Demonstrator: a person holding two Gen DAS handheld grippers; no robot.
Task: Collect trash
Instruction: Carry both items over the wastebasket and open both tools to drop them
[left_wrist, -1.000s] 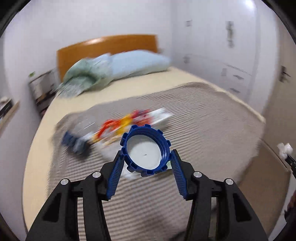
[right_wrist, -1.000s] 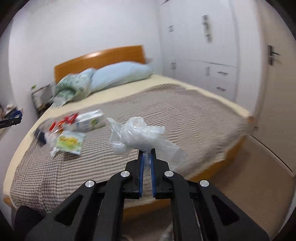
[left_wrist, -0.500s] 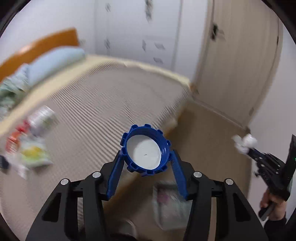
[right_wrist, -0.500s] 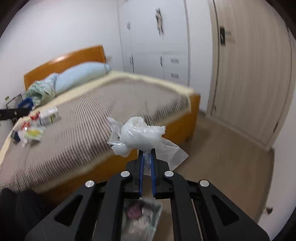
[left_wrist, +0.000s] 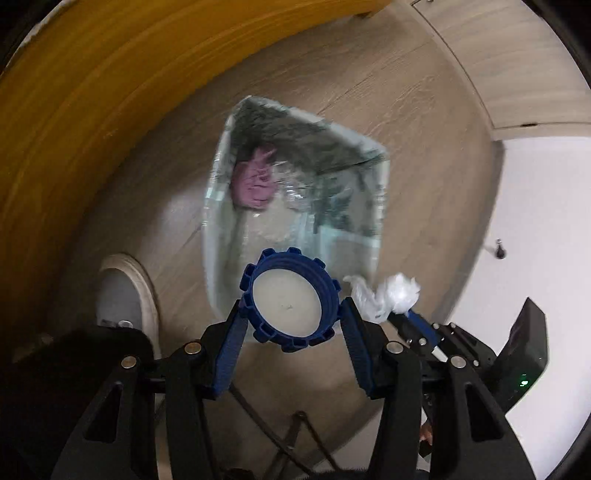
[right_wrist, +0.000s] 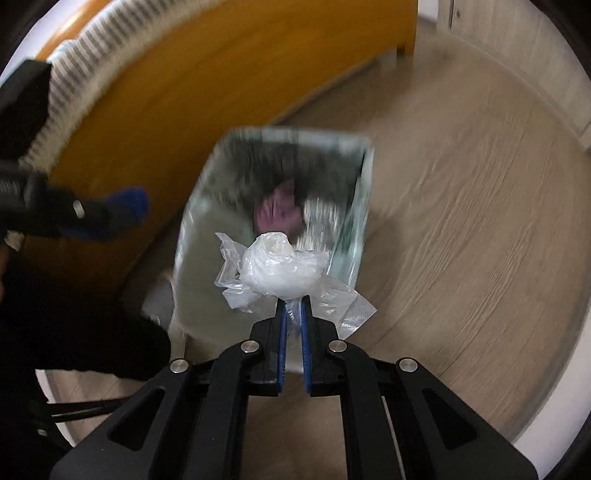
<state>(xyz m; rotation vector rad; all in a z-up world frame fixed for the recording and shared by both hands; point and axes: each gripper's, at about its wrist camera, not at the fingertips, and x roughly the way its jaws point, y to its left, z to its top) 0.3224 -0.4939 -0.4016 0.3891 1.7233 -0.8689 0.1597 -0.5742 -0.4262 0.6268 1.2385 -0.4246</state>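
My left gripper (left_wrist: 291, 314) is shut on a blue notched jar lid (left_wrist: 290, 299) with a white inside, held above a clear-lined trash bin (left_wrist: 295, 177) on the floor. A purple crumpled item (left_wrist: 255, 181) lies in the bin. My right gripper (right_wrist: 290, 306) is shut on a crumpled clear plastic bag (right_wrist: 280, 273), also over the bin (right_wrist: 273, 221). The right gripper and its bag (left_wrist: 388, 295) show at the right of the left wrist view. The left gripper (right_wrist: 122, 210) shows blurred at the left of the right wrist view.
The orange wooden bed frame (left_wrist: 92, 110) stands close on the left of the bin. The wood floor (right_wrist: 461, 221) spreads to the right. A person's shoe (left_wrist: 125, 295) stands left of the bin. A white wall (left_wrist: 535, 240) is at the right.
Both grippers have swung away from the bed and tilted down toward the floor. They now hang over the trash bin, each still holding its item.
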